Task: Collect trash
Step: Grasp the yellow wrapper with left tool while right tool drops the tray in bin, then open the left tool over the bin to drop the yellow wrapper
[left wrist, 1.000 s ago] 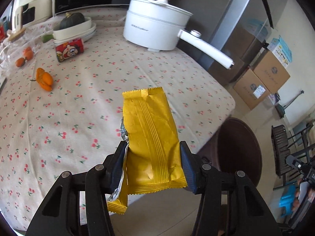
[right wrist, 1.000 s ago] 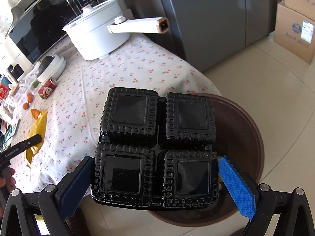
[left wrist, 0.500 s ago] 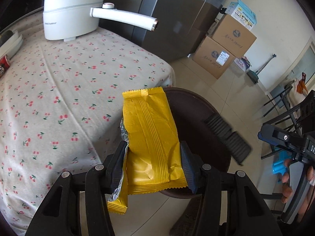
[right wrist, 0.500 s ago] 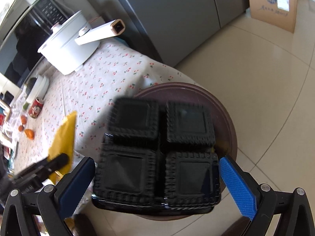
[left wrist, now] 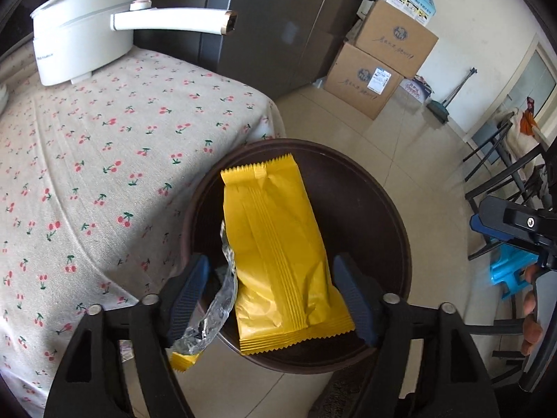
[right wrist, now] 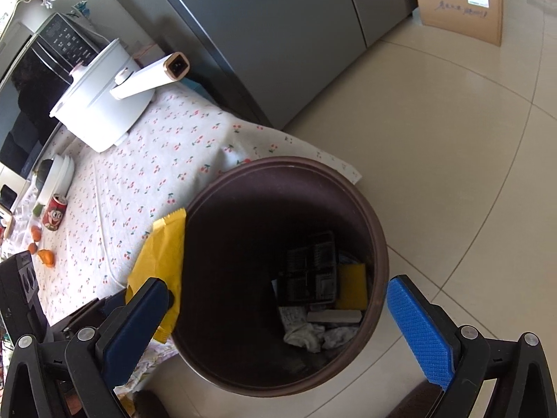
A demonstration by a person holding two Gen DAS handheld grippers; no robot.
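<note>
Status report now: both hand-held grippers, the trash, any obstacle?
Left hand-held gripper opening, yellow wrapper loose between jaws, over brown bin. Right hand-held gripper open, empty; black tray in bin. Nothing blocking.

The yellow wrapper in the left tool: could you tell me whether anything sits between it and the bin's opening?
Nothing visible does. The yellow wrapper hangs above the brown bin, whose mouth is uncovered, and the left tool is opening around it.

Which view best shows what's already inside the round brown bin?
The right wrist view: it looks down into the round brown bin, showing the black plastic tray and crumpled paper. In the left wrist view the yellow foil wrapper hides its inside.
</note>
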